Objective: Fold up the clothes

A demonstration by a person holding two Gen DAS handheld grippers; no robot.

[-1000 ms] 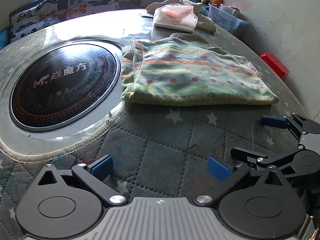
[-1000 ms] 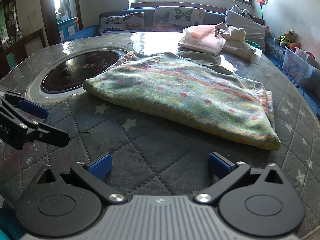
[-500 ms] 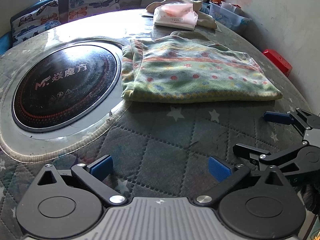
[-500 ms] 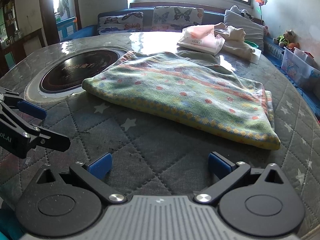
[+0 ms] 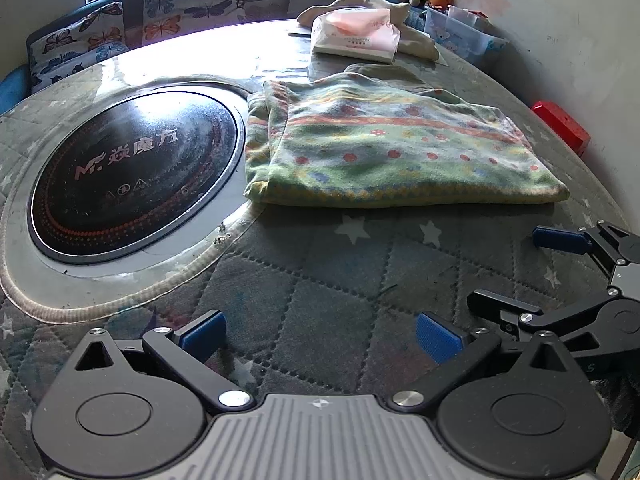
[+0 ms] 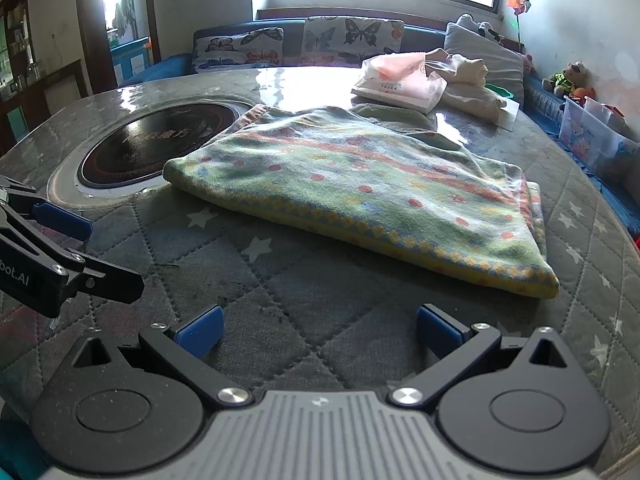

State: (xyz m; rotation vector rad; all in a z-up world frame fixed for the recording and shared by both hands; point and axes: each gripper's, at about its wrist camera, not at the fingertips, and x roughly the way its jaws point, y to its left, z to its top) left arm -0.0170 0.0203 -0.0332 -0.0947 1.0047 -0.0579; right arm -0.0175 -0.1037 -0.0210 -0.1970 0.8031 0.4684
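Observation:
A green garment with red dots and coloured stripes (image 5: 392,156) (image 6: 360,192) lies folded flat on the quilted round table (image 5: 320,280). My left gripper (image 5: 320,336) hovers open over bare quilt, short of the garment's near edge, with nothing between its blue pads. My right gripper (image 6: 320,332) is likewise open and empty, a little back from the garment's near hem. Each gripper shows in the other's view: the right one (image 5: 516,276) at the right side, the left one (image 6: 104,252) at the left side, both open.
A black round hotplate (image 5: 132,172) is set into the table left of the garment. A pink-and-white package (image 5: 356,36) and beige cloth (image 6: 464,76) lie at the far side. Butterfly cushions (image 6: 352,40), a plastic bin (image 6: 592,136) and a red box (image 5: 560,124) surround the table.
Both grippers have drawn back slightly from the garment and stayed open. The garment has not moved.

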